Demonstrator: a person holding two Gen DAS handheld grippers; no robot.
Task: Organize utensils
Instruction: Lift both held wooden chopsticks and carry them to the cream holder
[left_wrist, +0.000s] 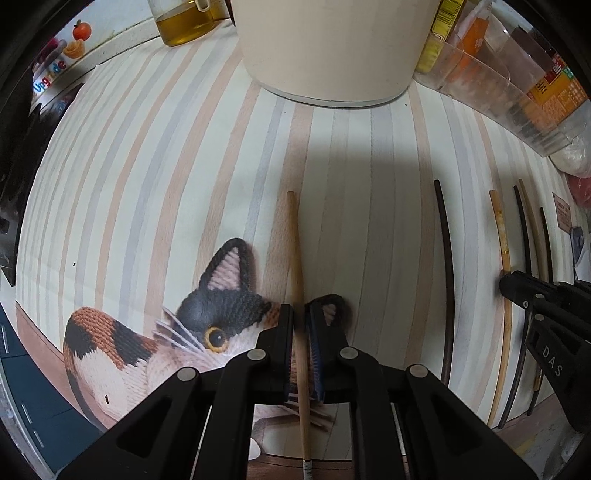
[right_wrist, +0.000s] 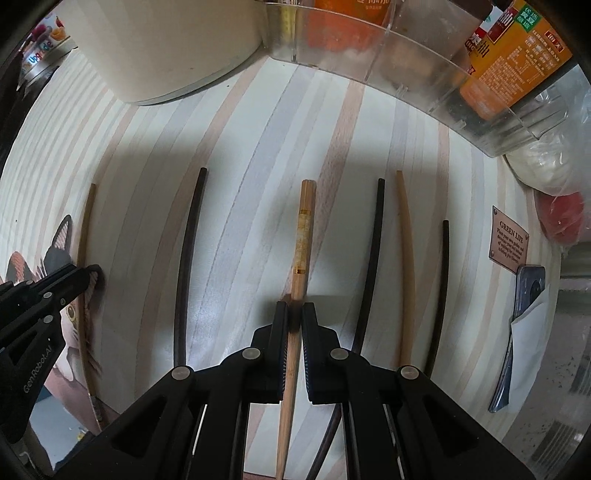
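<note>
Each claw has closed on its own chopstick on the striped tabletop (left_wrist: 369, 155). The left claw (left_wrist: 300, 314) has its jaws nearly together around a plain light wooden chopstick (left_wrist: 294, 240), which runs forward from between the pads and lies over the knitted cat picture (left_wrist: 207, 325) printed on the cloth. The right claw (right_wrist: 294, 310) is likewise drawn in tight on a bamboo chopstick with gold bands (right_wrist: 303, 229), gripped below the lower band. Neither stick shows a clear gap beneath it, so I cannot tell whether either has left the surface. The rest of the chopsticks lie loose in a rough row: a dark one (right_wrist: 188, 240) between the two claws, and to the right of the held bamboo stick another dark one (right_wrist: 375, 240), a pale one (right_wrist: 404, 240) and a short dark one (right_wrist: 443, 277). A cream pot (left_wrist: 332, 48) stands ahead, likely the place for them, with a clear plastic bin (right_wrist: 406, 66) beside it. The main risk is that these thin round sticks roll or pivot in the pads, since each is pinched at only one spot with much of its length sticking out ahead; a quick swing could let the far end droop. The two claws also work near each other, and a held stick could sweep across the loose dark chopstick between them and scatter the row. The pot's wall is close ahead, so a tip could strike it rather than clear the rim.
</note>
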